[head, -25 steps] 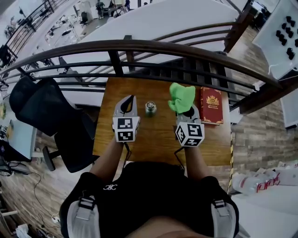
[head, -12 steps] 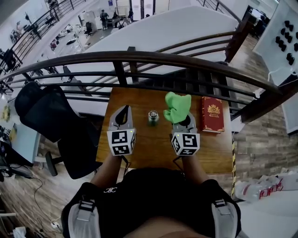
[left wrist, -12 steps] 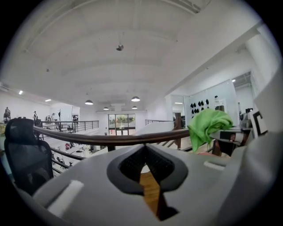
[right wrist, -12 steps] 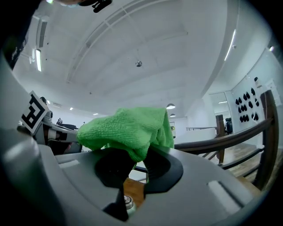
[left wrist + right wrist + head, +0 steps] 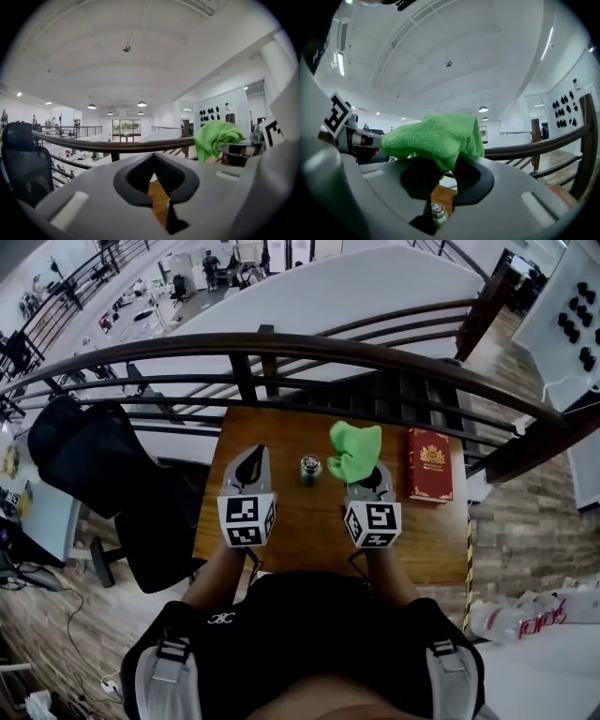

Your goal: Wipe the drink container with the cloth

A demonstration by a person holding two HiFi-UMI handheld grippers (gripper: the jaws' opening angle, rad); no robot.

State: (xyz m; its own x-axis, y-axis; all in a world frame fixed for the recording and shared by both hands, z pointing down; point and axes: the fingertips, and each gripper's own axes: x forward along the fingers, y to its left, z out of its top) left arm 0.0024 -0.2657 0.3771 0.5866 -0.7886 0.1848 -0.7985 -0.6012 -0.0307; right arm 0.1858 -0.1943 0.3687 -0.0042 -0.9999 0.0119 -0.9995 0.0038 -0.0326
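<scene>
Nearest the head camera, the person's two forearms reach out over a brown wooden table [image 5: 309, 521], each carrying a gripper with a black-and-white marker cube at its back. The left gripper [image 5: 253, 456] points away from the body with its grey jaws pressed together and nothing between them. Its own view confirms this: the dark pads meet at the tip [image 5: 153, 159] and only bare table wood shows through the gap beneath. The right gripper [image 5: 363, 472] is clamped on a crumpled bright green terry cloth [image 5: 354, 450], which stands up above its jaws. Between the two grippers, closer to the right one, a small silver metal drink can [image 5: 310, 468] stands upright on the table, apart from both. The left gripper view does not show the can at all, though it catches the cloth [image 5: 216, 138] off to its right. The right gripper view shows the can's top [image 5: 437, 211] low in the opening under its jaws, with the cloth [image 5: 436, 138] bunched above. Only the head view shows the red hardback book with a gold crest [image 5: 429, 465] lying flat by the table's right edge. Beyond the table runs a dark curved handrail [image 5: 375, 357], and a black mesh office chair [image 5: 84, 465] stands off to the left.
</scene>
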